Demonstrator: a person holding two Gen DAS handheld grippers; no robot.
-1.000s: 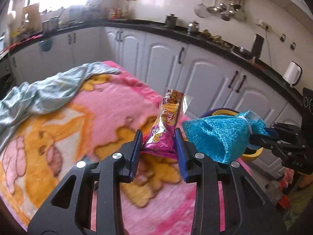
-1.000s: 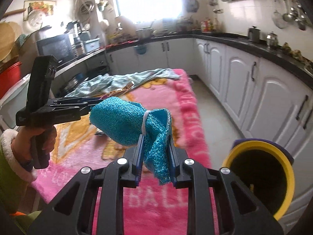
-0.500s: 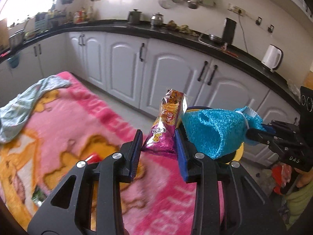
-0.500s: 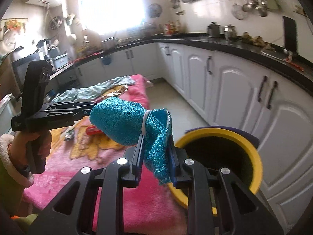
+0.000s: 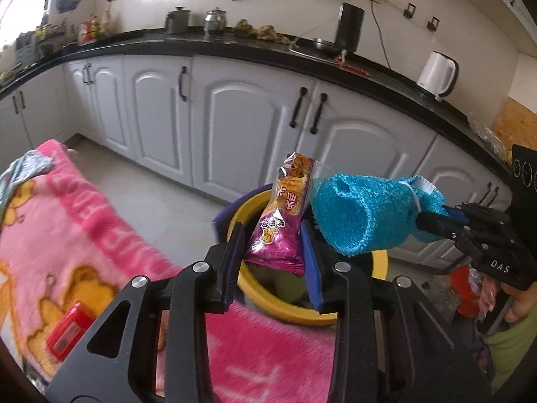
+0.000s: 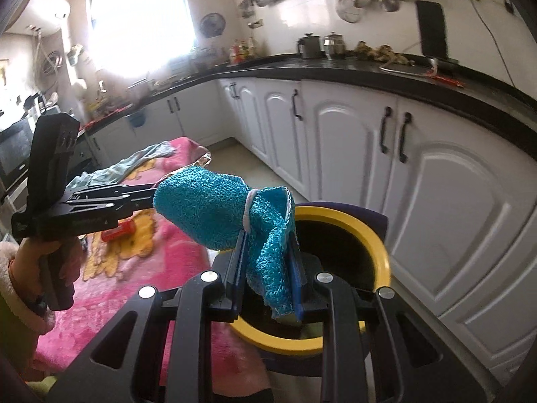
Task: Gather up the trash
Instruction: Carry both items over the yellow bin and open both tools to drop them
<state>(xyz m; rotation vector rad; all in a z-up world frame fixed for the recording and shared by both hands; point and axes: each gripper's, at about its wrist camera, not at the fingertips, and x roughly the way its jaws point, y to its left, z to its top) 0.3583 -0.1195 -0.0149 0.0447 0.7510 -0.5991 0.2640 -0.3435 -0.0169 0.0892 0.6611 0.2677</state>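
Note:
My left gripper [image 5: 272, 231] is shut on a purple and orange snack wrapper [image 5: 282, 211] that stands upright between its pads, above the rim of a yellow-rimmed trash bin [image 5: 285, 312]. My right gripper [image 6: 266, 245] is shut on the tied end of a blue knitted cloth bundle [image 6: 214, 211], which hangs over the same bin [image 6: 365, 235]. In the left wrist view that blue bundle [image 5: 355, 215] sits just right of the wrapper, with the right gripper [image 5: 436, 218] reaching in from the right. The left gripper's body [image 6: 87, 205] shows at the left of the right wrist view.
A pink blanket with yellow figures [image 5: 67, 235] covers the surface beside the bin, with a small red item [image 5: 67, 332] and a pale green cloth [image 6: 124, 168] on it. White cabinets [image 5: 235, 127] under a black counter run behind. A person's hand [image 6: 37, 268] holds the left gripper.
Both grippers have swung away from over the blanket to above the bin, each keeping its grip. The bin now lies directly under the wrapper and the blue bundle.

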